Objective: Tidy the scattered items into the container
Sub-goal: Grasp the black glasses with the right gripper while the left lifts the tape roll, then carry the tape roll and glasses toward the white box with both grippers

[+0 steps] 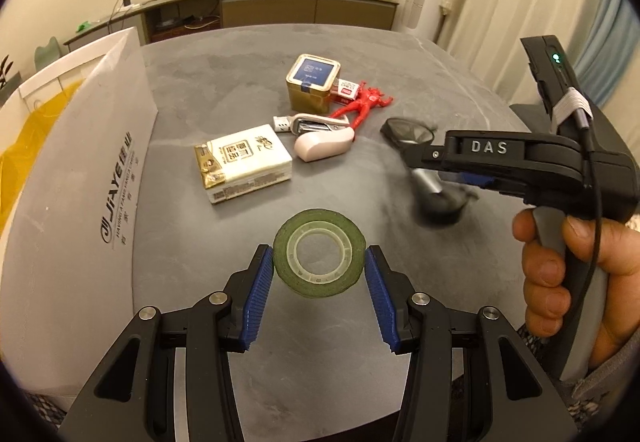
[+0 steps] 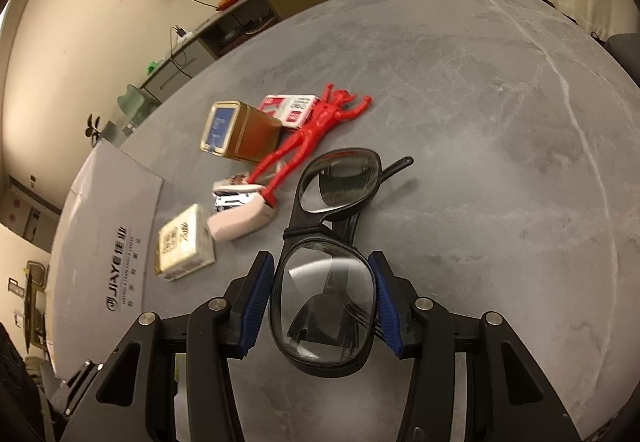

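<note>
Left wrist: stapler (image 1: 320,140) beside tissues (image 1: 244,162).

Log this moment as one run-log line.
left gripper: shut on green tape roll | right gripper: shut on black glasses | white bag: waiting

Left claw (image 1: 319,262) grips with both pads touching; right claw (image 2: 322,300) likewise clamped.
</note>
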A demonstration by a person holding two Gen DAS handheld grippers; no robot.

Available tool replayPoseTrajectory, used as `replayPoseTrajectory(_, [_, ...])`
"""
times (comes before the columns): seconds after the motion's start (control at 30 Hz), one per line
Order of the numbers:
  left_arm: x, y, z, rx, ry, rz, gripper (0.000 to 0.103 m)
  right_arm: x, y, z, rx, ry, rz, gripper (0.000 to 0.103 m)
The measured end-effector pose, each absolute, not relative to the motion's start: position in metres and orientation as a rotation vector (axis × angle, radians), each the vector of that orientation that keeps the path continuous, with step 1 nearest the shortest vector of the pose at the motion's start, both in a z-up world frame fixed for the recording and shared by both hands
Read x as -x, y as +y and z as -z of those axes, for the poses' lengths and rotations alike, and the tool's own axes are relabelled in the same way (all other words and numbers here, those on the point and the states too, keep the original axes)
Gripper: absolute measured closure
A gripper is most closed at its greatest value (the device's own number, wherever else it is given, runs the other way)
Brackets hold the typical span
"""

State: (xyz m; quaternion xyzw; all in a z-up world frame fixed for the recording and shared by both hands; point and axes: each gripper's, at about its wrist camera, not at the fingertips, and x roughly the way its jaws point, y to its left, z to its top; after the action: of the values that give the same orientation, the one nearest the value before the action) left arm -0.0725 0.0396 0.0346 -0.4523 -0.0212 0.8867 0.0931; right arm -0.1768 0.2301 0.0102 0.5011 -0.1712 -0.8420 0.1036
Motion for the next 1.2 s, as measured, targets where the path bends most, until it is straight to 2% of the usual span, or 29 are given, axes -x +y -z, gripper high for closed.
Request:
replayPoseTrajectory(0.07, [0.072, 0.041, -0.034, 1.346, -0.058, -2.622, 0.054, 0.179, 0.232, -0.010, -1.476, -0.502, 2.500, 0.050])
replayPoseTrajectory(0.1, [0.072, 0.041, -0.033, 1.347, -0.055, -2.618, 0.054, 0.181, 0.232, -0.010, -1.472, -0.493, 2.510, 0.045])
replayPoseTrajectory(0.17, [0.071, 0.042, -0.033, 1.350, -0.055, -2.615, 0.054, 0.186, 0.229, -0.012, -1.465, -0.447, 2.550, 0.041])
replayPoseTrajectory(0.3, [0.071, 0.039, -0.033, 1.354, -0.054, -2.617, 0.054, 0.198, 0.218, -0.003, -1.501, -0.344, 2.570, 0.041])
replayPoseTrajectory(0.33, [0.071, 0.038, -0.033, 1.353, -0.057, -2.619, 0.054, 0.200, 0.216, 0.001, -1.517, -0.322, 2.571, 0.042])
replayPoseTrajectory(0.37, [0.070, 0.037, -0.033, 1.353, -0.060, -2.621, 0.054, 0.200, 0.214, 0.002, -1.507, -0.301, 2.586, 0.048])
replayPoseTrajectory(0.4, [0.070, 0.036, -0.034, 1.353, -0.063, -2.624, 0.054, 0.199, 0.213, 0.002, -1.499, -0.296, 2.589, 0.060])
replayPoseTrajectory(0.73, [0.069, 0.032, -0.042, 1.333, -0.084, -2.640, 0.054, 0.188, 0.230, -0.011, -1.424, -0.493, 2.533, 0.061])
replayPoseTrajectory(1.2, [0.065, 0.024, -0.056, 1.376, -0.080, -2.699, 0.054, 0.173, 0.208, -0.030, -1.348, -0.474, 2.479, 0.061])
